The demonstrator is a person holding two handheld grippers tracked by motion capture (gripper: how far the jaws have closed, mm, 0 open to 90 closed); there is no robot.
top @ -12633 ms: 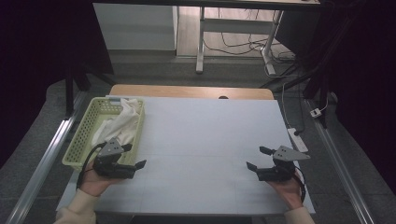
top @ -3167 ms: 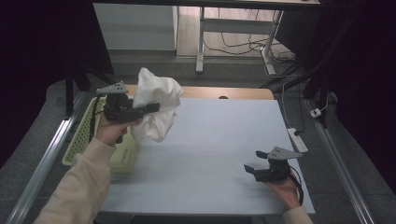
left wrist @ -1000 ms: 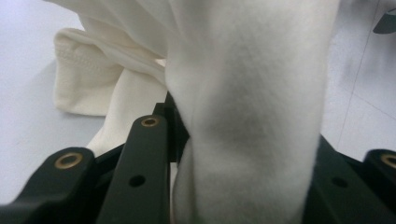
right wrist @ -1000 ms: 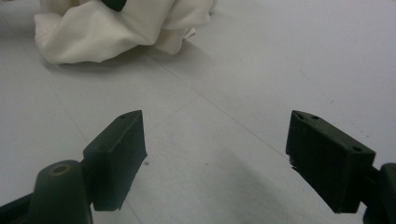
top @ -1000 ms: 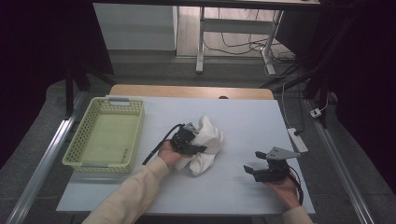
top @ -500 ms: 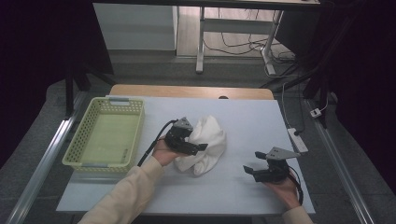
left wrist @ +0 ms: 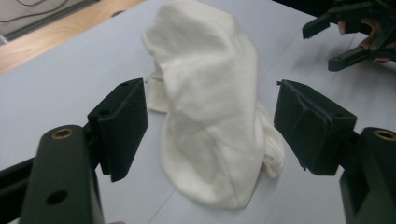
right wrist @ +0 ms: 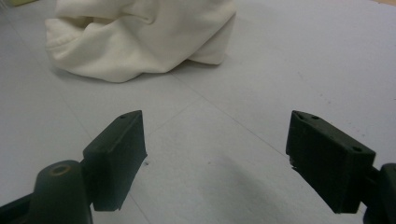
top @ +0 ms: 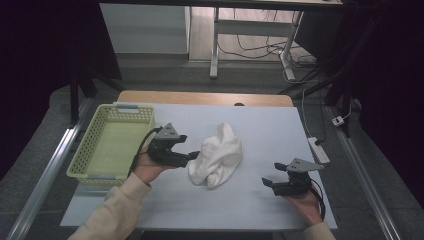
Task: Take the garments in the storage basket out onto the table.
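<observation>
A crumpled white cloth [top: 217, 160] lies in a heap in the middle of the pale grey table [top: 260, 125]. My left gripper [top: 192, 156] sits just left of the heap, open, its jaws pointing at the cloth. In the left gripper view the cloth [left wrist: 212, 100] rests on the table between and beyond the spread jaws, with nothing pinched. My right gripper [top: 266, 183] stands open near the front right of the table, well apart from the cloth. In the right gripper view the cloth [right wrist: 140, 35] lies ahead of the open jaws.
A yellow-green plastic basket [top: 95, 150] with nothing in it stands at the left of the table. A wooden strip [top: 205, 98] runs along the far edge. A power strip [top: 319, 150] lies at the right edge. Metal rails flank the table.
The left gripper lifted the cloth out of the basket, carried it to the table's middle and let go; it now sits open, drawn back to the left. The right gripper stayed put.
</observation>
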